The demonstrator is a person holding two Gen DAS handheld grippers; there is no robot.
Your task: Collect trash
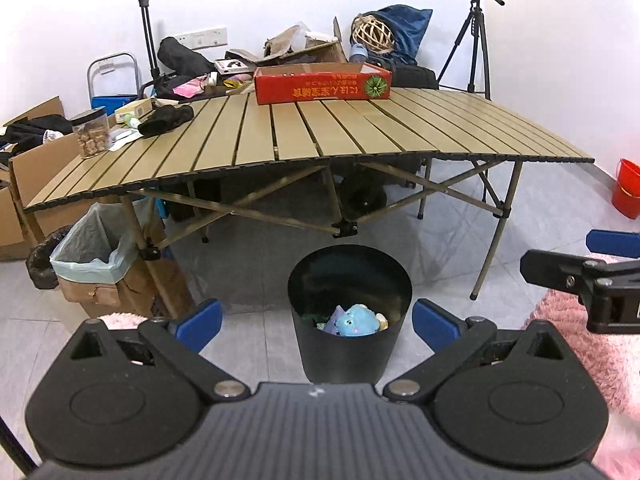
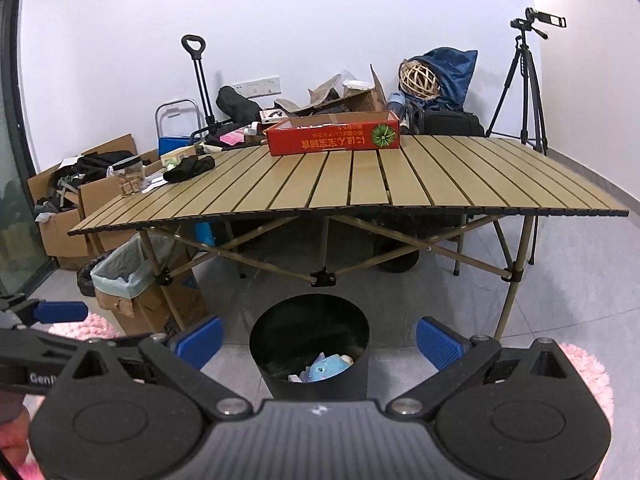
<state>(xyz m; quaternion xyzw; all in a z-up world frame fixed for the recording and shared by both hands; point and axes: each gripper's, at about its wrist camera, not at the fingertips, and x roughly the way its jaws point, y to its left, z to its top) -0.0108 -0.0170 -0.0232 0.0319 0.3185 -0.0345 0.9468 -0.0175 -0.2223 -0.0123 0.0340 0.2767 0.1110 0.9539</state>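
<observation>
Two grippers hang spread wide and empty over a black bin [image 1: 350,316]: the left gripper [image 1: 316,320] and the right gripper [image 2: 318,340] both frame it between blue pads. Inside the bin lies trash, including a blue plush toy [image 1: 358,320]. Beyond the bin stands a slatted folding table [image 1: 304,132], with a red carton [image 1: 322,82] at the table's far edge.

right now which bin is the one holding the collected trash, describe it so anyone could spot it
Find the tan slatted folding table; on the floor before its front edge stands a round black plastic bin. Unlike the cardboard box lined with a pale bag beside the table leg, it holds a light blue plush toy.
</observation>
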